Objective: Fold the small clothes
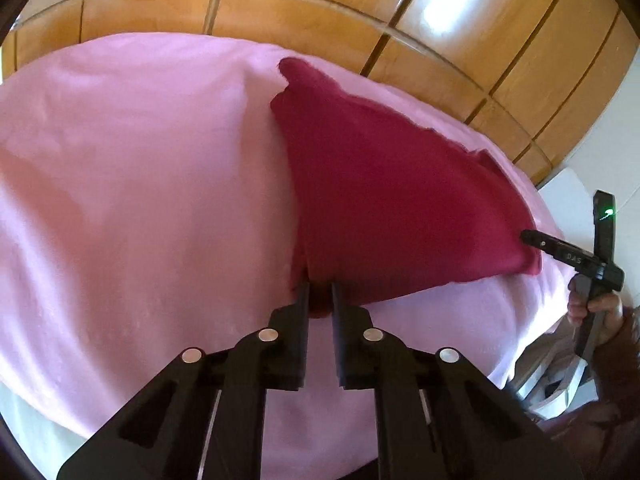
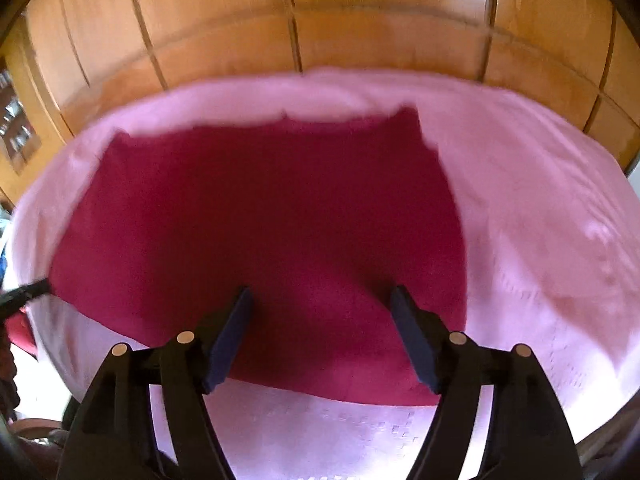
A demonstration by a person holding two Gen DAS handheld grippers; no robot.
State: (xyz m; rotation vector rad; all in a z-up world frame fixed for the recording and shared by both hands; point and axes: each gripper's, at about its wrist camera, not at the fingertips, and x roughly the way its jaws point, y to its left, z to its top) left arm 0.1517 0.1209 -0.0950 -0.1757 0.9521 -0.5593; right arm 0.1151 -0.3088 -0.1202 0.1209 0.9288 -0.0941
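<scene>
A dark red cloth [image 1: 384, 200] lies spread on a pink sheet [image 1: 140, 184]. My left gripper [image 1: 320, 288] is shut on the near left corner of the red cloth. In the right wrist view the same red cloth [image 2: 272, 216] fills the middle, and my right gripper [image 2: 320, 294] is open above its near edge, holding nothing. The right gripper also shows in the left wrist view [image 1: 532, 238] at the cloth's right corner. The left gripper's tip shows at the left edge of the right wrist view [image 2: 36, 288].
A wooden panelled wall [image 1: 320, 4] stands behind the pink sheet [image 2: 540, 220]. A white object [image 1: 568, 188] sits at the right past the sheet's edge. A hand [image 1: 600, 308] holds the right gripper's handle.
</scene>
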